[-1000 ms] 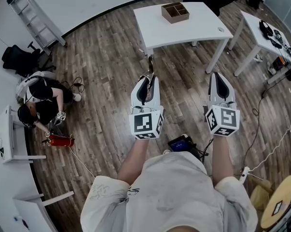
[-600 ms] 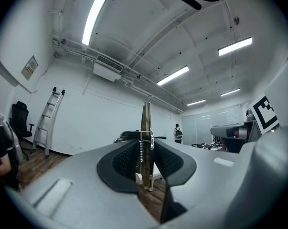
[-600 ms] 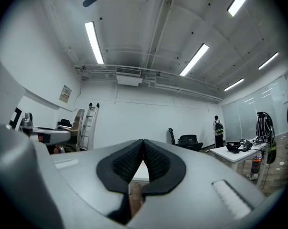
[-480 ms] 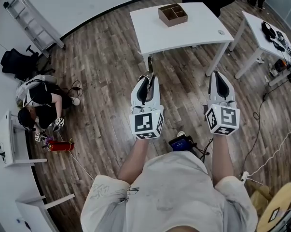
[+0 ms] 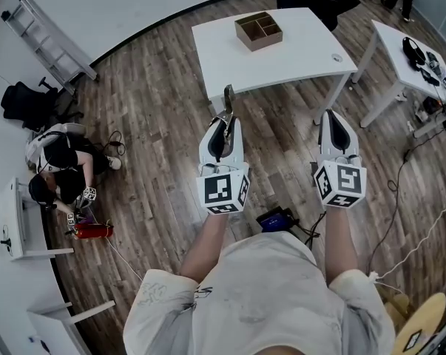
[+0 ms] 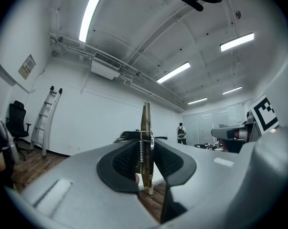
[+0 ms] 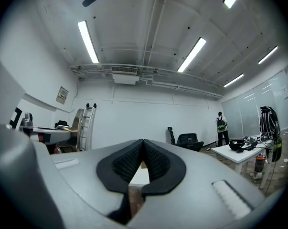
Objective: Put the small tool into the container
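Small pliers (image 5: 228, 99) sit clamped upright in the left tool (image 5: 225, 121), the right tool (image 5: 335, 117) closed and empty; I'd carry them steady until directly above the container (image 5: 258, 30) ahead on the desk (image 5: 300, 54).

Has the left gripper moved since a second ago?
Yes: the left gripper, shut on the small tool, has come forward; the tool's tip is now nearer the edge of the white table.

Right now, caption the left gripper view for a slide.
Left hand-held gripper clamps a small metal tool; ladder in background.
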Demonstrator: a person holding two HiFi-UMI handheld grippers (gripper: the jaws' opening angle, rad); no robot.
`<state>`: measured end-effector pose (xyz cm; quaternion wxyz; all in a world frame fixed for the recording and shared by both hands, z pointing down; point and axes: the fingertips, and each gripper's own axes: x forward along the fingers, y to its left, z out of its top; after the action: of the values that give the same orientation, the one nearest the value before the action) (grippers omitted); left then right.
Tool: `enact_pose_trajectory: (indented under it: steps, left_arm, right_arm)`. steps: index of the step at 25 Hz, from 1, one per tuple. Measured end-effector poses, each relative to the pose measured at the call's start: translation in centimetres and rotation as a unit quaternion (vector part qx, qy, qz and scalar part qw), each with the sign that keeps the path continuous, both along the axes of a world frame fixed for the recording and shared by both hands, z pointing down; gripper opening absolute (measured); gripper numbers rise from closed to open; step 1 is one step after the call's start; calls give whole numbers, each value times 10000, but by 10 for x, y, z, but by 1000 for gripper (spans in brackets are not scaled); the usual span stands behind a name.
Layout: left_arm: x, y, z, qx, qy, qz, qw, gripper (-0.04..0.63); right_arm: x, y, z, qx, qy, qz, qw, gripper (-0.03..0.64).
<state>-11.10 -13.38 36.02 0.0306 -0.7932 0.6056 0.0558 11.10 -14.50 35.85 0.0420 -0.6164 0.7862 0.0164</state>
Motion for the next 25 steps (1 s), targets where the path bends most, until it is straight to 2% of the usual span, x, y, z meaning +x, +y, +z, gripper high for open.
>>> enact_pose_trajectory:
  steps: [13, 25]
  left_arm:
    - [4, -22, -8, 105, -46, -85, 9999, 106]
    - [10, -30, -7, 59, -94, 12, 9999, 106]
  right_arm:
    - [2, -27, -7, 116, -80, -147, 9998, 5]
    - [5, -32, 2, 2, -111, -92, 9999, 5]
